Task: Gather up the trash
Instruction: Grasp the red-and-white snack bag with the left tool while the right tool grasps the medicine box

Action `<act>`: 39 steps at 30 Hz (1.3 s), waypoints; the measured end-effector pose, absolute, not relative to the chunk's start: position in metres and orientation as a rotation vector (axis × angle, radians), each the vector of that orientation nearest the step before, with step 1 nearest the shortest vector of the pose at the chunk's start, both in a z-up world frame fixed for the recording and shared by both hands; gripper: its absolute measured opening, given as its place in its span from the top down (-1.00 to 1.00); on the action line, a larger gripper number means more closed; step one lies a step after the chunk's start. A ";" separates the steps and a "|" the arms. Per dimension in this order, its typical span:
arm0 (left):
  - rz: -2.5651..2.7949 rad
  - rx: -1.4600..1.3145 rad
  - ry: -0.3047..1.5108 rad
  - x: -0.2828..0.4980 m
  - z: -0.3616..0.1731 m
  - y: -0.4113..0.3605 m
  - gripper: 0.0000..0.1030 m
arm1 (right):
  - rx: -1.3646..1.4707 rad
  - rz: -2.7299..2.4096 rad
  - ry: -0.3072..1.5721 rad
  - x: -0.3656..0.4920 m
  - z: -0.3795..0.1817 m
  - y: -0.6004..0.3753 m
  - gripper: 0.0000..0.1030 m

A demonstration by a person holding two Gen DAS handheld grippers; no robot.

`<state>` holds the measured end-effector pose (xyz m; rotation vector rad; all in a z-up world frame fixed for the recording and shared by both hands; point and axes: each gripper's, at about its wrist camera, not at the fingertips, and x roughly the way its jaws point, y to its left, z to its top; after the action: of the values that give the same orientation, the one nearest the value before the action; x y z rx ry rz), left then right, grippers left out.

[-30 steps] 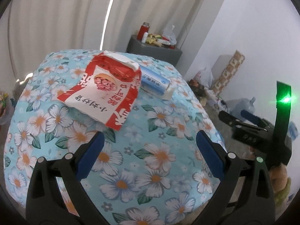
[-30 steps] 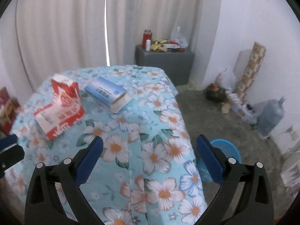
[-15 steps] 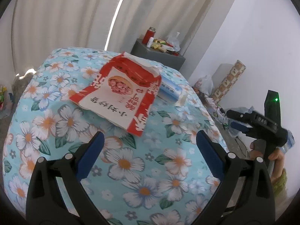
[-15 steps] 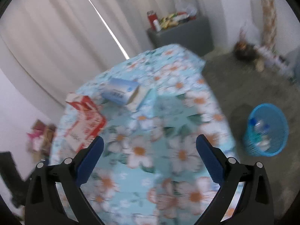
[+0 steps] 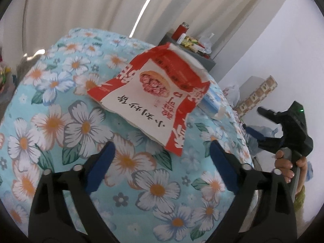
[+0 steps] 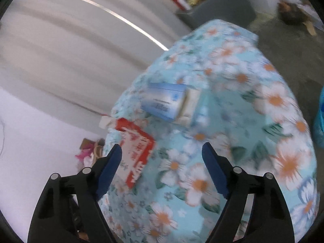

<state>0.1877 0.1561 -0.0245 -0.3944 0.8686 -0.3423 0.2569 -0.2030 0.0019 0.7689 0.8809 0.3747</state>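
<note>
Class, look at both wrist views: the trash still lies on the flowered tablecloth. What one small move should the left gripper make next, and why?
Probably ease the left gripper forward and down onto the near edge of the red and white packet. Its jaws have just been closing a little, yet nothing is between them, and the packet lies flat on the tablecloth just ahead.

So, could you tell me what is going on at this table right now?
A person is clearing trash off a table with a floral cloth, holding a gripper in each hand. The left gripper is lined up on a red and white paper bag; the right gripper faces a blue and white box beside it. Both jaws have just been closing a little, but nothing is between them and neither item is touched. A blue bin waits on the floor.
</note>
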 end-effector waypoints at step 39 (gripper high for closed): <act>-0.356 -0.888 0.936 0.255 -0.079 0.185 -0.28 | 0.691 0.778 1.147 0.341 -0.070 -0.079 0.62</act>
<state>0.2546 0.1846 -0.0792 -0.8883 0.9360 -0.3558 0.3413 -0.0794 -0.0696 0.6911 1.1465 0.7780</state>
